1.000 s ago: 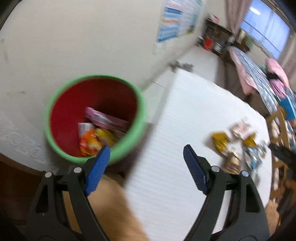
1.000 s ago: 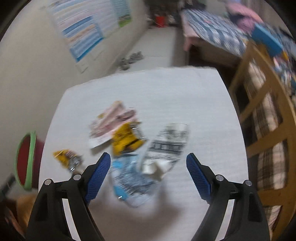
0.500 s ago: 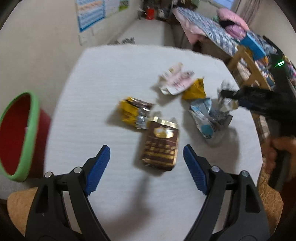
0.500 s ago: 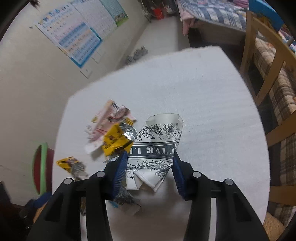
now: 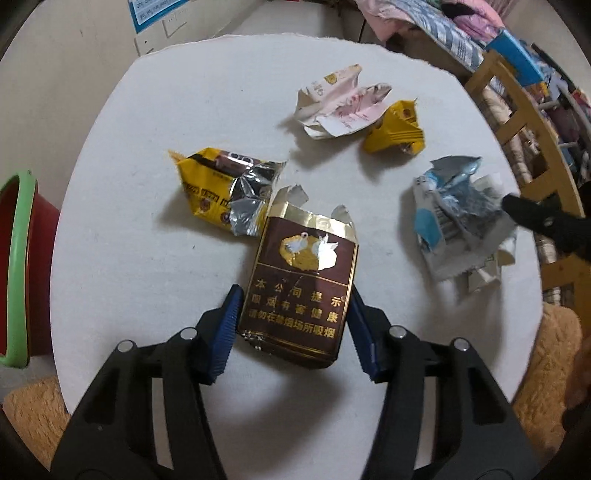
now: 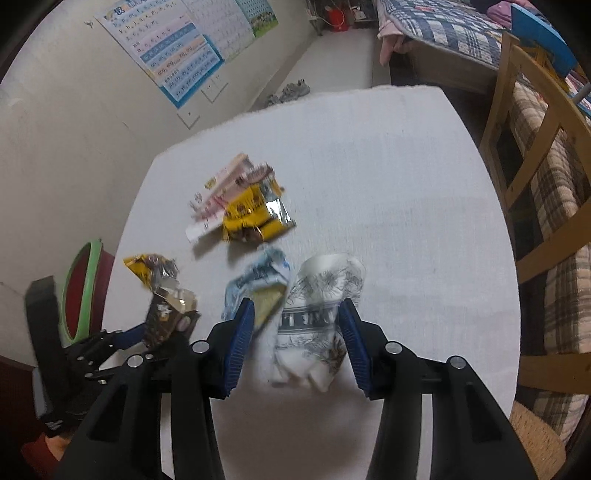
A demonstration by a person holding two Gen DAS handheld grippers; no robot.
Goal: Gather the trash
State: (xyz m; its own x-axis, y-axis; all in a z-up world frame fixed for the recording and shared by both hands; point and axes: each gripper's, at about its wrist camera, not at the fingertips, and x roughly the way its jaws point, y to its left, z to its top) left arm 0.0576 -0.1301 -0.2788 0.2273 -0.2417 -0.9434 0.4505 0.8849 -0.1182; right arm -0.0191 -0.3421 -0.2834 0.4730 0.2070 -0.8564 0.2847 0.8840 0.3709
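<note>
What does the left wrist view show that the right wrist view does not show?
Only the left wrist view shows the printed front of the brown cigarette pack with the left gripper closed on its sides. Only the right wrist view shows the wall poster and the right gripper closed on the white printed wrapper. Both show the green-rimmed red bin, the yellow foil wrapper and the white table.

Cream walls (image 6: 66, 155) carry a blue-bordered letter poster (image 6: 177, 48) — beyond, a plaid-quilted bed (image 6: 439, 26) (pale wooden chair (image 6: 535, 122) alongside).
</note>
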